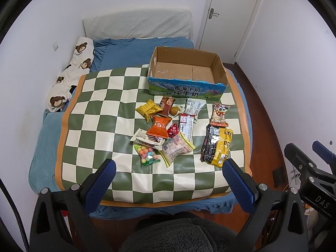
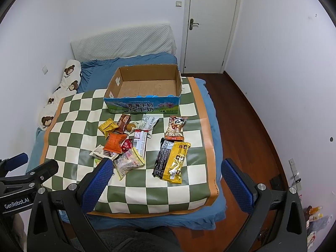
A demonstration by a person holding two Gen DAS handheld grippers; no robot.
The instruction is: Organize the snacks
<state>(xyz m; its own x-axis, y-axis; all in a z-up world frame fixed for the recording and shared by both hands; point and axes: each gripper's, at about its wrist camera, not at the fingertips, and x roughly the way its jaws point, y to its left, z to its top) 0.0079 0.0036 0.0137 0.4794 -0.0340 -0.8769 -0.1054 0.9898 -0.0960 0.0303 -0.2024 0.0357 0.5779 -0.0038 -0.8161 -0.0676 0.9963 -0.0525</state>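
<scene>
Many bright, crinkled snack packets (image 1: 166, 130)

Against the far wall, a white quilted headboard cushion (image 1: 137, 24), and below it a bed under a blue sheet (image 1: 134, 51) with a green-and-cream checkered mat (image 1: 100, 113) edged in orange spread on top. Along the bed's left side by the wall, a white bear-print pillow (image 1: 70, 73). At the right, a closed white door (image 2: 212, 25) with a metal lever handle (image 2: 192, 24), a small wall switch (image 2: 178, 3) just left of it, and reddish wooden flooring (image 2: 241, 115) beside the bed.
</scene>
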